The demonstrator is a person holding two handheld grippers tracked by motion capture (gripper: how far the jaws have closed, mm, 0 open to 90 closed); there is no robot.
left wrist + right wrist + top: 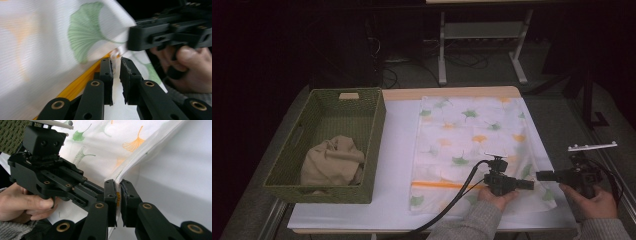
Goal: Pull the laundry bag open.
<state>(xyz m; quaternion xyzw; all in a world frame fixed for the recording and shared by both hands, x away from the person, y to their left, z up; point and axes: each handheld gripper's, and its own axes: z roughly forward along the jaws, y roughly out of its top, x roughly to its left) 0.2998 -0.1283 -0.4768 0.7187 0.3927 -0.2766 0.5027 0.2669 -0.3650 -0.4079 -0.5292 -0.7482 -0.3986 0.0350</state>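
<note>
1. Pillowcase (472, 135): thin white woven cloth, matt, printed with ginkgo leaves; zipper edge (140, 155) ribbed.
2. Basket (367, 145): green woven wicker, rough.
3. Beige cloth (332, 160): soft, crumpled.
4. Left gripper (532, 184): matt black plastic, brass rivets.

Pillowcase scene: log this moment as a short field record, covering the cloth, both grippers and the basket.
work surface: white-covered table
pillowcase: white with green and orange leaf print, lying flat, zipper along its edge
right gripper: jaws clamped on the pillowcase corner at the zipper edge
left gripper: jaws nearly together at the orange band beside that corner; grip on the cloth not clear
basket: green woven, on the table's left
basket contents: crumpled beige cloth
</note>
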